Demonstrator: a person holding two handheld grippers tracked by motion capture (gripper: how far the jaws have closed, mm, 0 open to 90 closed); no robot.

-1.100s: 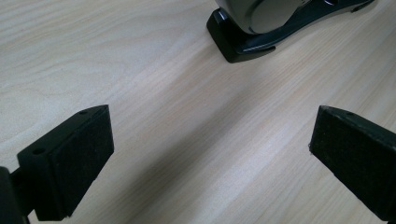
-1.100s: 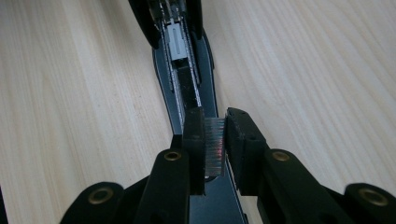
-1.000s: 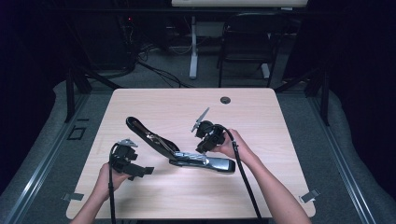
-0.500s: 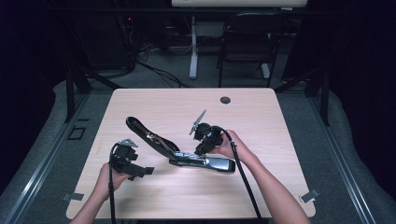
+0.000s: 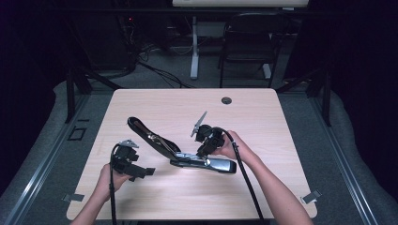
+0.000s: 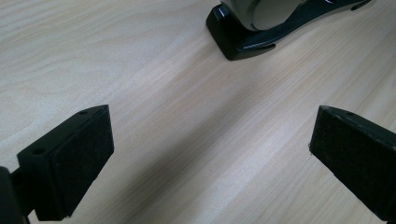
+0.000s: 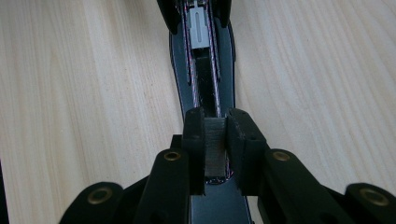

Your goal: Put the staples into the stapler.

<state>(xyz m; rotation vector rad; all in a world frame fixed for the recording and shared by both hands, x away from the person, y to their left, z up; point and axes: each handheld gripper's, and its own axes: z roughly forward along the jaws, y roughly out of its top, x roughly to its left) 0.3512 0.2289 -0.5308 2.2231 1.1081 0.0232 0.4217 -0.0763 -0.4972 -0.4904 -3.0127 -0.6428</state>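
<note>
A black and silver stapler (image 5: pixel 206 164) lies near the middle of the table with its top arm (image 5: pixel 148 136) swung open up and to the left. Its open staple channel (image 7: pixel 204 70) runs straight ahead in the right gripper view. My right gripper (image 7: pixel 215 123) is shut on a small grey strip of staples (image 7: pixel 215 149) and holds it just above the near end of that channel. In the high view the right gripper (image 5: pixel 205 149) points down over the stapler's base. My left gripper (image 6: pixel 210 135) stands wide open over bare wood, left of the stapler's end (image 6: pixel 252 28).
The light wooden table (image 5: pixel 281 140) has a round cable hole (image 5: pixel 226 100) near its far edge. A dark chair (image 5: pixel 248 42) and a desk leg (image 5: pixel 194 47) stand beyond the table. Black cables trail from both grippers toward the near edge.
</note>
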